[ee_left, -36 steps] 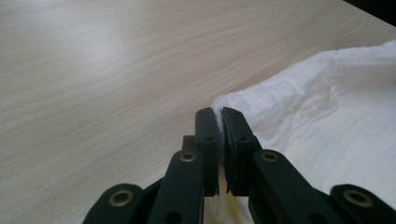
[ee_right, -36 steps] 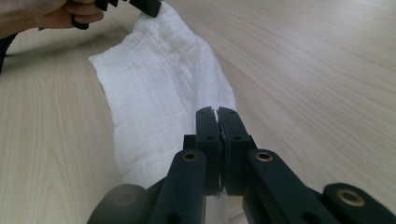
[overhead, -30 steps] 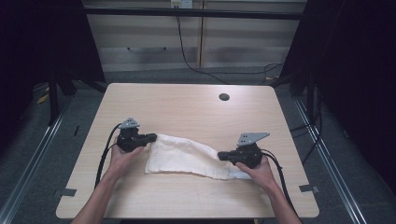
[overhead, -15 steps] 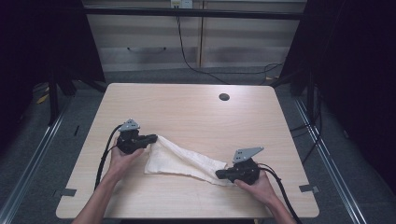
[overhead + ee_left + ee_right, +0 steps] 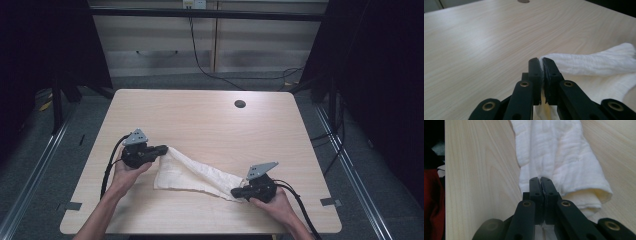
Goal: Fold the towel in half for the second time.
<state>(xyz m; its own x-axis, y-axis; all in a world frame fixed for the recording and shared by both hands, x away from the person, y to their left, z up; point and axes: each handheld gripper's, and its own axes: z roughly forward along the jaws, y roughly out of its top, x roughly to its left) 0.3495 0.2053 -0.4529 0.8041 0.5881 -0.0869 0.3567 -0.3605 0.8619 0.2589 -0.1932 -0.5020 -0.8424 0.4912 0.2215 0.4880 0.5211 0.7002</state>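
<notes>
Clearly my left gripper (image 5: 161,149) is pinched tight on one corner of the white cloth (image 5: 192,175); in the left gripper view the jaws are pressed together with a thin sliver of fabric (image 5: 584,63) squeezed between them. My right gripper (image 5: 237,192) is likewise clamped on the opposite end, and in the right gripper view the jaws meet with the cloth (image 5: 554,152) bunched around and beyond them. The cloth lies on the wooden table (image 5: 200,115) toward its 6 o'clock edge, strung diagonally from my left gripper at about 9 o'clock of the cloth down to my right gripper at about 4 o'clock.

I judge it light, soft and entirely limp: it sags and rolls on itself between the two holds, so it will follow the grippers and drape, never hold a shape. The weave looks crinkled, gauze-like, with fine ridges, which should give the pads good bite and little slip. It is not fragile, though a hard tug could drag a corner out. Corners and hemmed edges are the places to hold, as single layers there fit the jaws best. The table top is smooth pale laminate with a wood grain, rounded corners and a small dark cable hole (image 5: 240,104) toward 12 o'clock
</notes>
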